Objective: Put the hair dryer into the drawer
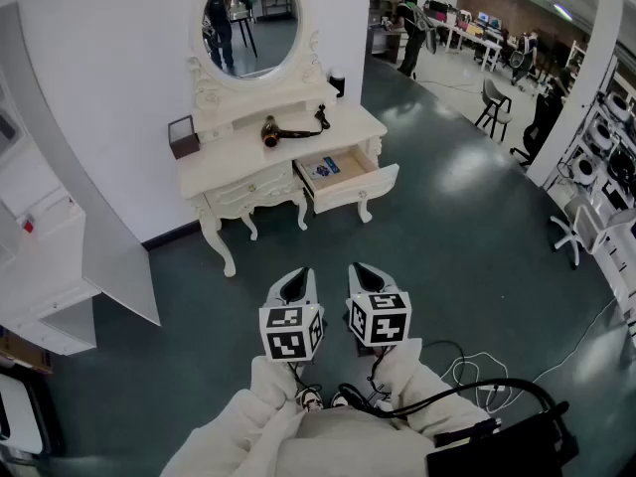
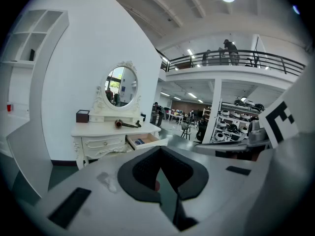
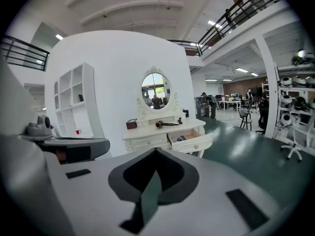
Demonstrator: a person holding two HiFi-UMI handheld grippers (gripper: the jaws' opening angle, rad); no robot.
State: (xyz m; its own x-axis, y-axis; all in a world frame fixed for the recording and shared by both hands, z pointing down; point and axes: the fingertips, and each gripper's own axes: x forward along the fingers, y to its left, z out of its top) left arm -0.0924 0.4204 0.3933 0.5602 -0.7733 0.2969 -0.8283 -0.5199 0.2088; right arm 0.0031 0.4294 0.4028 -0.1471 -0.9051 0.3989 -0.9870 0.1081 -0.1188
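A dark hair dryer [image 1: 288, 128] with a brown barrel lies on top of the white dressing table [image 1: 234, 157], in front of the oval mirror. The same hair dryer [image 2: 126, 124] [image 3: 166, 124] shows far off in both gripper views. The table's right drawer [image 1: 345, 178] stands pulled out, with a blue-and-white item inside. Both grippers hang well short of the table, over the green floor. My left gripper [image 1: 296, 283] has its jaws together with nothing between them. Beside it, my right gripper [image 1: 367, 274] is also shut and empty.
A small dark box [image 1: 183, 136] sits at the table's left end. A white shelf unit [image 1: 50, 266] stands at the left wall. Cables [image 1: 477, 376] trail on the floor by my feet. Stools, racks and people fill the far right.
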